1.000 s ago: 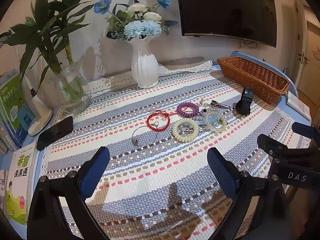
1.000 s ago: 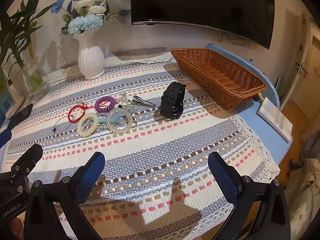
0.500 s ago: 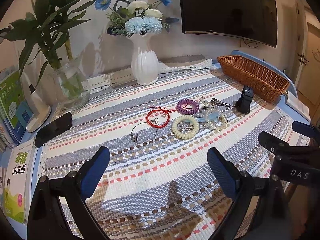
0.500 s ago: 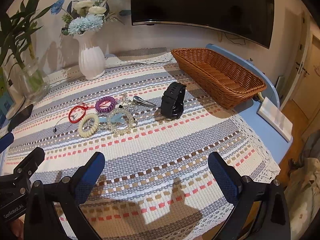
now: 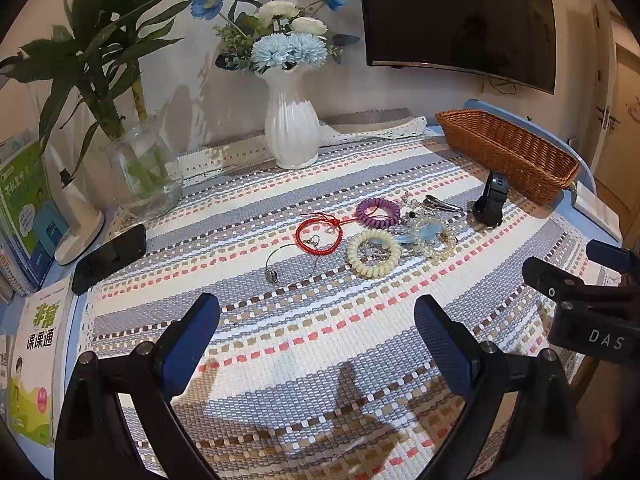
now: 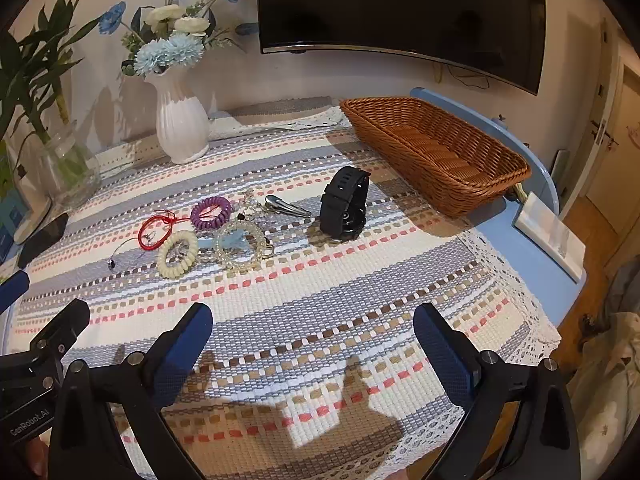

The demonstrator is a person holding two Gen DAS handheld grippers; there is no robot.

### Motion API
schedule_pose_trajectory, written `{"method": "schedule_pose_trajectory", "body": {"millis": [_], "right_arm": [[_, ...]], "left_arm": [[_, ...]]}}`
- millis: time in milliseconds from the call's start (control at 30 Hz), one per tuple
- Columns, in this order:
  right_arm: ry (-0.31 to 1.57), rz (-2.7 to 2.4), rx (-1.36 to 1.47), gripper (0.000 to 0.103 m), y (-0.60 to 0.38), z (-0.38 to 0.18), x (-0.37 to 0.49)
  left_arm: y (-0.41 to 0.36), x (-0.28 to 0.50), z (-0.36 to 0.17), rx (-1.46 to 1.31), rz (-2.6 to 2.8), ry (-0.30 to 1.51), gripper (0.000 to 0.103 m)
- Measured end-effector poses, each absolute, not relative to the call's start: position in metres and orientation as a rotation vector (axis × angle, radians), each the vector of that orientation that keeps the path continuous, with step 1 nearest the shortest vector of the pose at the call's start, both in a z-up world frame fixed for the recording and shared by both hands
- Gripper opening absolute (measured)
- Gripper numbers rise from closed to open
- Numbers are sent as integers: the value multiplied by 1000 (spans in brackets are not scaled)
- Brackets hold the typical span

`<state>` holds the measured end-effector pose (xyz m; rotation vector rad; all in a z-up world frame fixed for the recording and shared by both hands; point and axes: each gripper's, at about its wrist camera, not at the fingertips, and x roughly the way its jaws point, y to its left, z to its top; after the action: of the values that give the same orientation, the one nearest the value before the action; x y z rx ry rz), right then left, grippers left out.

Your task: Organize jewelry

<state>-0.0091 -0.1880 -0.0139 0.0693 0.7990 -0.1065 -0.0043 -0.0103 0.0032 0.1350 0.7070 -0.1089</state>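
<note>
A cluster of jewelry lies mid-table: a red cord bracelet (image 5: 319, 235), a purple coil band (image 5: 377, 213), a cream coil band (image 5: 373, 253), a clear bead bracelet with a blue piece (image 5: 430, 236), a thin wire bangle (image 5: 280, 263), a silver hair clip (image 6: 287, 205) and a black watch (image 6: 346, 204) standing on edge. A wicker basket (image 6: 436, 152) sits empty at the back right. My left gripper (image 5: 316, 336) is open and empty, short of the jewelry. My right gripper (image 6: 312, 342) is open and empty, in front of the watch.
A white flower vase (image 5: 291, 132) and a glass vase with a plant (image 5: 142, 168) stand at the back. A black phone (image 5: 110, 252) and books (image 5: 36, 364) lie at the left. A white box (image 6: 550, 236) lies at the right table edge.
Both grippers have drifted slightly back and up; the jewelry sits a little farther in view. Nothing was touched.
</note>
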Motion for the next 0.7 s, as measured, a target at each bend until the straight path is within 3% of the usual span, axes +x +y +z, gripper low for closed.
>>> {"method": "schedule_pose_trajectory", "body": {"millis": [500,600,700], "right_arm": [[801,-71,68,99,-190,-13,-2],[793,-66,111,90,-208,-9,4],[801,-58,170,73,-231,-7,17]], "left_arm": [[-16,3,8,213,-180,716,95],[-16,14,4,264,-291,760,89],[-18,31,-1,293,-410,820,82]]}}
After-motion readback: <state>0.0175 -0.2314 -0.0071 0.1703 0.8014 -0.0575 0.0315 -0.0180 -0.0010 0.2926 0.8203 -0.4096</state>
